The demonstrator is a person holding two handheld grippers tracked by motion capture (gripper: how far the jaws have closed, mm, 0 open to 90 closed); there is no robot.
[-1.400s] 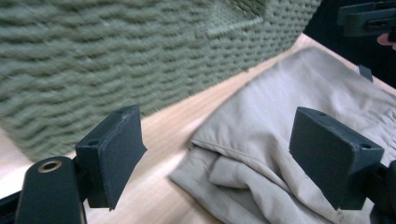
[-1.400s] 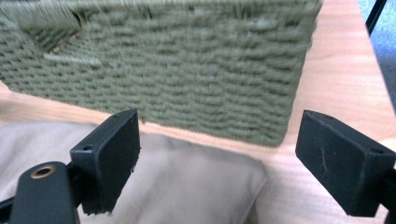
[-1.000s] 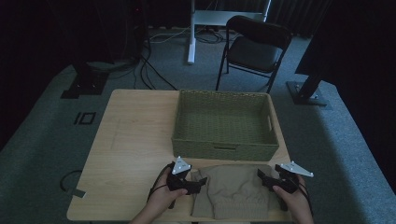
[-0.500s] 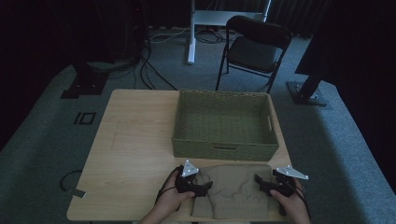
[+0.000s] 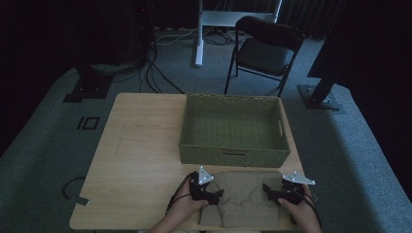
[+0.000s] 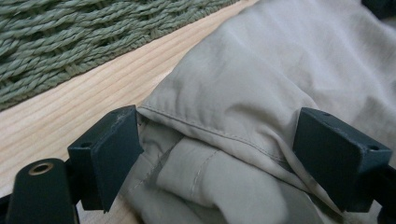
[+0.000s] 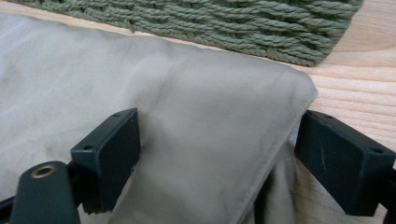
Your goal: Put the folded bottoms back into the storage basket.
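Observation:
A khaki garment (image 5: 243, 201) lies folded at the front edge of the wooden table (image 5: 141, 160), just before a green woven basket (image 5: 233, 158). My left gripper (image 5: 214, 194) sits at the garment's left edge. In the left gripper view its jaws (image 6: 219, 135) stand wide around a seamed fold of the cloth (image 6: 243, 93) and have just opened a little further. My right gripper (image 5: 269, 189) is at the garment's right edge. Its jaws (image 7: 219, 135) also stand open, straddling the folded corner of the cloth (image 7: 210, 116). Neither pair of pads pinches the cloth.
The basket's near wall (image 7: 243, 23) stands a short way beyond both grippers, and its inside is bare. Bare table top stretches to the left. Past the table stand a black folding chair (image 5: 265, 53) and stand bases on grey carpet.
My left hand has slid right and slightly down, bringing its gripper onto the garment's left edge. The right hand has barely shifted.

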